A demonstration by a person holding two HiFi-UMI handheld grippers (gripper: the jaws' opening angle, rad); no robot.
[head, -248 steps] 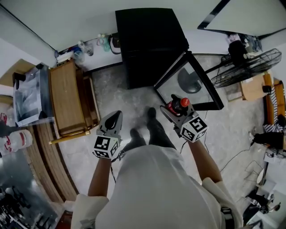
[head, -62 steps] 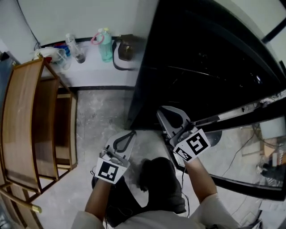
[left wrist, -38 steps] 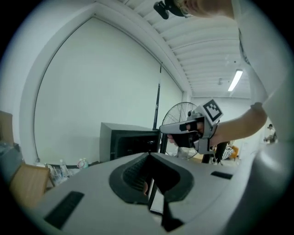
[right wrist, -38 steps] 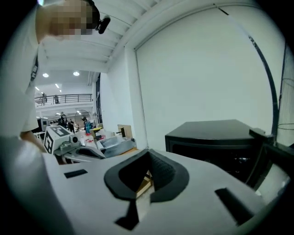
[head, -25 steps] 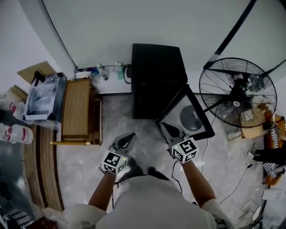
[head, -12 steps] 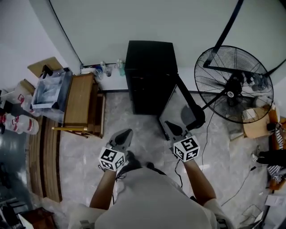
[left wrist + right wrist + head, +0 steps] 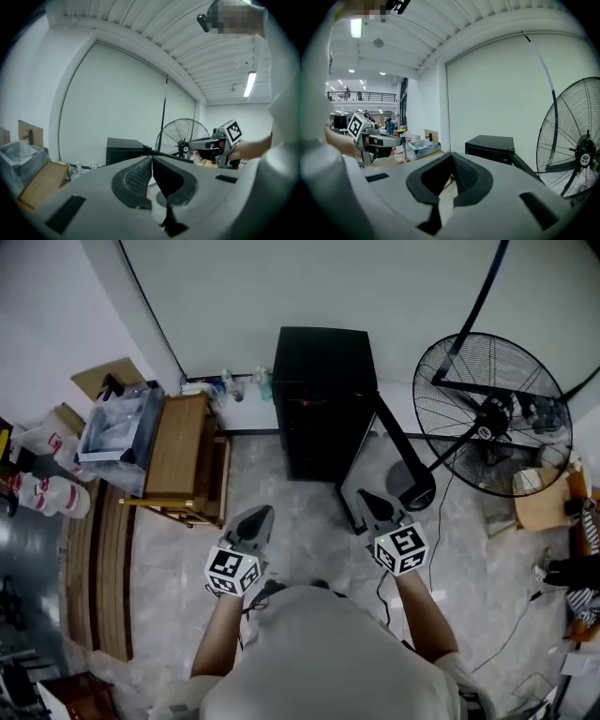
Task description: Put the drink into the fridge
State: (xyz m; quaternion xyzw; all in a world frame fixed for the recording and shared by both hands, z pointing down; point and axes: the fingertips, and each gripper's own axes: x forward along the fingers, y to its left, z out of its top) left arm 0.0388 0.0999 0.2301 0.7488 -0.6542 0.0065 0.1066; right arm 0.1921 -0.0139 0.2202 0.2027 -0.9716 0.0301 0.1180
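Left gripper point(image 7: 262, 513) is held forward at waist height, jaws closed together, nothing between them. Right gripper point(image 7: 365, 497) is level beside it and well apart, jaws likewise closed and empty. Both forearms point(image 7: 419, 607) are bare and extended.

Fridge point(image 7: 323, 395) door point(image 7: 400, 446) stands open; fan point(image 7: 492, 413) just beside it.

Black fridge point(image 7: 323, 395) at the wall, door point(image 7: 401, 448) seemingly open, fan point(image 7: 492, 413) beside it, left tool point(image 7: 258, 517) and right tool point(image 7: 367, 501) in front
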